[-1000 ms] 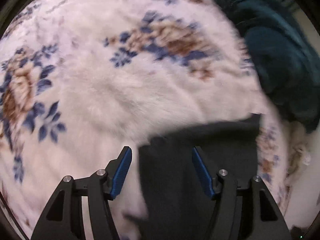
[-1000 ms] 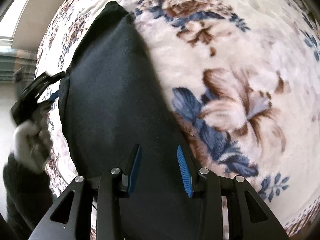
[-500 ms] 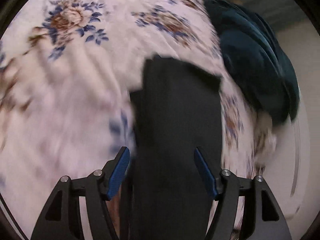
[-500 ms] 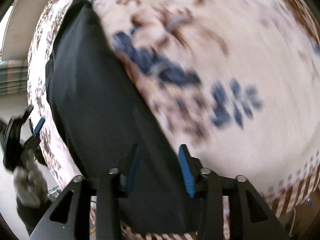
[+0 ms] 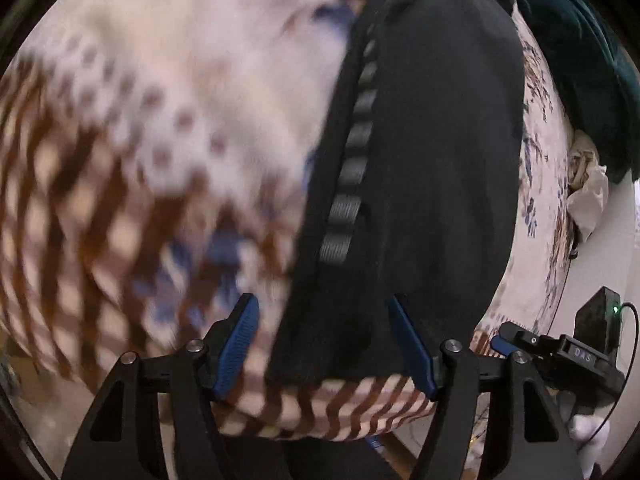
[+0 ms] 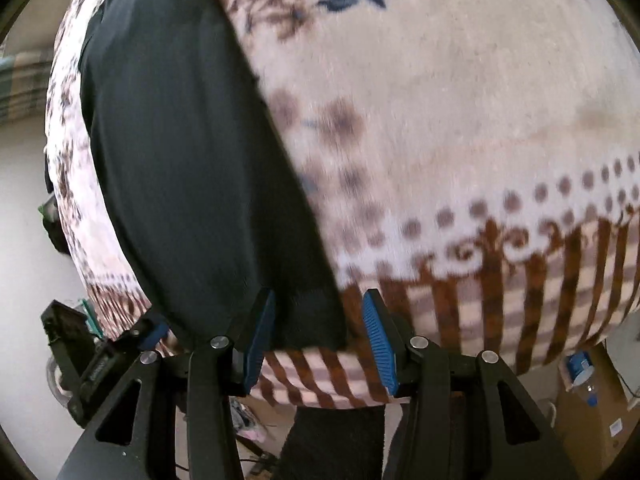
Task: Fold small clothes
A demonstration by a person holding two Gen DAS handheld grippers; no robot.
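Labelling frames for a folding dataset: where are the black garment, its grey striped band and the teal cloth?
black garment (image 5: 440, 160), left wrist view, middle of its fabric
grey striped band (image 5: 348, 184), left wrist view, mid-length
teal cloth (image 5: 576, 52), left wrist view, its centre

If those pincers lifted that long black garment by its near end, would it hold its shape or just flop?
Probably flop: the black garment lies flat, following the floral blanket, so it looks thin and soft. It likely weighs little. The fuzzy blanket may drag at it if pushed. Both the left gripper and right gripper are open.

Your left wrist camera looks forward along the black garment (image 5: 432, 152) from the blanket (image 5: 160, 120) edge, close; your right one does likewise, sharing both, each glimpsing the other's gripper
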